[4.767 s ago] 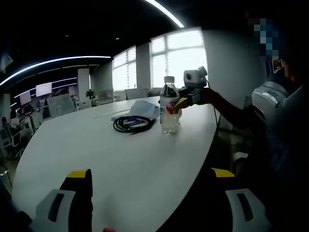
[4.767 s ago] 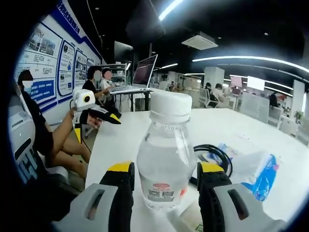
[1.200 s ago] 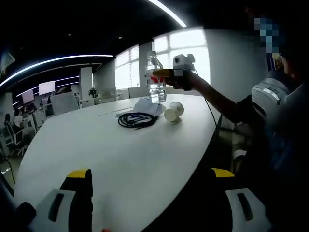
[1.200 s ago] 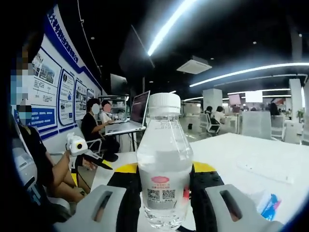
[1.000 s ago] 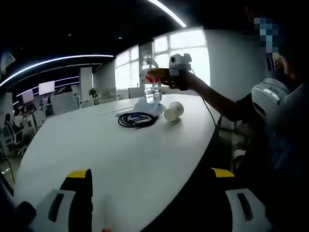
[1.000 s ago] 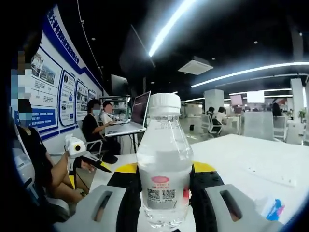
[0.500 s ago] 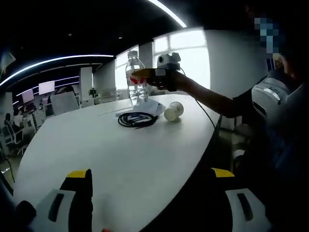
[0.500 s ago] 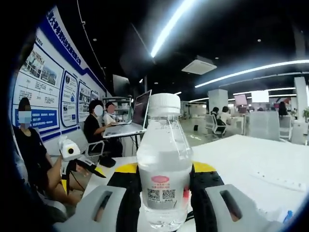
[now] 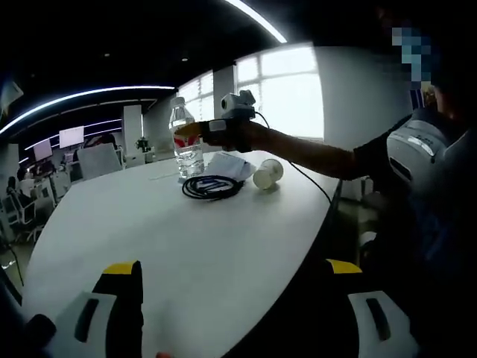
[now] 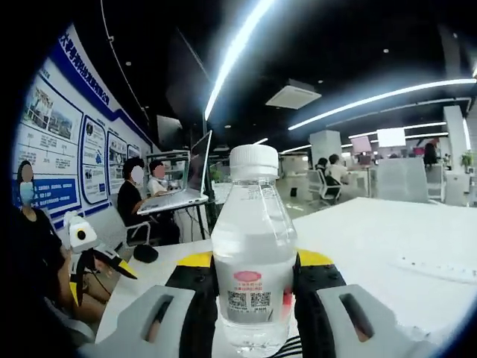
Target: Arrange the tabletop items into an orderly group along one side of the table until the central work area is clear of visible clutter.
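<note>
My right gripper (image 10: 253, 287) is shut on a clear water bottle (image 10: 253, 246) with a white cap and a red label. In the left gripper view that bottle (image 9: 186, 145) hangs over the far part of the white table (image 9: 171, 239), held by the right gripper (image 9: 200, 133) just past a coil of black cable (image 9: 212, 186). A white paper cup (image 9: 267, 173) lies on its side right of the cable. A crumpled white and blue bag (image 9: 231, 164) lies behind them. My left gripper (image 9: 235, 298) stands open at the table's near edge, holding nothing.
The table's near and left parts are bare. Office chairs (image 9: 93, 160) and desks stand beyond the far edge. In the right gripper view people sit by a laptop (image 10: 182, 186) on a stand at the left, and my left gripper (image 10: 89, 257) shows low left.
The right gripper has carried the bottle leftward and lower across the far table, from above the cup to beyond the cable coil. The left gripper has not moved.
</note>
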Demonstrator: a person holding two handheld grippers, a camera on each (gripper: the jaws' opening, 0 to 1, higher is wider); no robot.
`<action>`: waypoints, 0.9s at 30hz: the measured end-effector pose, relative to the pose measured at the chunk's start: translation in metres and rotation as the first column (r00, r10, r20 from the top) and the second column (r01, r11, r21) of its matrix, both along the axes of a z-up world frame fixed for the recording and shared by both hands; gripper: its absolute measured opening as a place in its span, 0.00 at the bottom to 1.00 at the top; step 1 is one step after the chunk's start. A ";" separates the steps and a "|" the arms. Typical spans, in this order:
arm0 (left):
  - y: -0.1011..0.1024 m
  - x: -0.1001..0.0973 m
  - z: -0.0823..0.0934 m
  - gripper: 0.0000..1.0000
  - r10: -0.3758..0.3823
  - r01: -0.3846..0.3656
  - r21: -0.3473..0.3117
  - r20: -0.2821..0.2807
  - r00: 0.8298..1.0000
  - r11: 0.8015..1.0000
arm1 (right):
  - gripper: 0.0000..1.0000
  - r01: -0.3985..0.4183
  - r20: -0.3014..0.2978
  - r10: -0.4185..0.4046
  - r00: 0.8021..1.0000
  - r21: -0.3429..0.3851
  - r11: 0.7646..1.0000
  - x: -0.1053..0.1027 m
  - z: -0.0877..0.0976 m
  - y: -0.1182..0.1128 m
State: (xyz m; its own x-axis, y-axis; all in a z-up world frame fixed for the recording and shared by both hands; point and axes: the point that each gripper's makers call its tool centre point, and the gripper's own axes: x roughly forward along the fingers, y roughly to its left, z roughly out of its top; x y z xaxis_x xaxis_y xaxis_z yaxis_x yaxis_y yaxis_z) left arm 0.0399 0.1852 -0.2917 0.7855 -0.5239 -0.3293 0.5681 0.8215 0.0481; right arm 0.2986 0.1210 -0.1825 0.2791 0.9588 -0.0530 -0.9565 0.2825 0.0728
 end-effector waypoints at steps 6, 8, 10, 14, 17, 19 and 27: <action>0.000 0.001 0.001 1.00 -0.001 0.001 0.001 -0.001 1.000 1.000 | 0.36 -0.001 -0.005 0.001 1.000 0.014 1.000 0.000 -0.003 0.011; 0.001 0.001 0.000 1.00 0.000 0.000 0.002 -0.002 1.000 1.000 | 0.36 0.000 0.001 0.000 1.000 0.010 1.000 0.000 -0.003 0.017; 0.000 0.001 -0.001 1.00 -0.002 0.002 0.002 -0.003 1.000 1.000 | 0.36 0.001 0.005 -0.001 1.000 0.008 1.000 0.001 -0.005 0.020; 0.001 0.001 0.000 1.00 -0.002 0.002 0.001 -0.003 1.000 1.000 | 0.36 0.006 0.004 -0.006 1.000 0.008 1.000 0.004 -0.006 0.027; 0.003 0.001 0.000 1.00 0.001 -0.001 0.003 -0.002 1.000 1.000 | 0.36 0.009 0.007 -0.009 1.000 -0.002 1.000 0.007 -0.005 0.033; 0.003 0.000 0.001 1.00 0.003 -0.003 0.002 0.000 1.000 1.000 | 0.36 0.008 -0.004 -0.008 1.000 0.008 1.000 0.008 -0.004 0.037; 0.005 -0.001 0.000 1.00 0.007 -0.007 0.001 -0.002 1.000 1.000 | 0.36 0.023 0.009 -0.023 1.000 0.016 1.000 0.016 -0.001 0.050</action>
State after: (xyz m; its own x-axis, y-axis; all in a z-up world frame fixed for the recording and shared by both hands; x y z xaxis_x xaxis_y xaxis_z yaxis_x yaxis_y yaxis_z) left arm 0.0393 0.1902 -0.2915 0.7886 -0.5181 -0.3312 0.5624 0.8255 0.0478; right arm 0.3149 0.1708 -0.1833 0.3017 0.9528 -0.0350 -0.9504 0.3035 0.0685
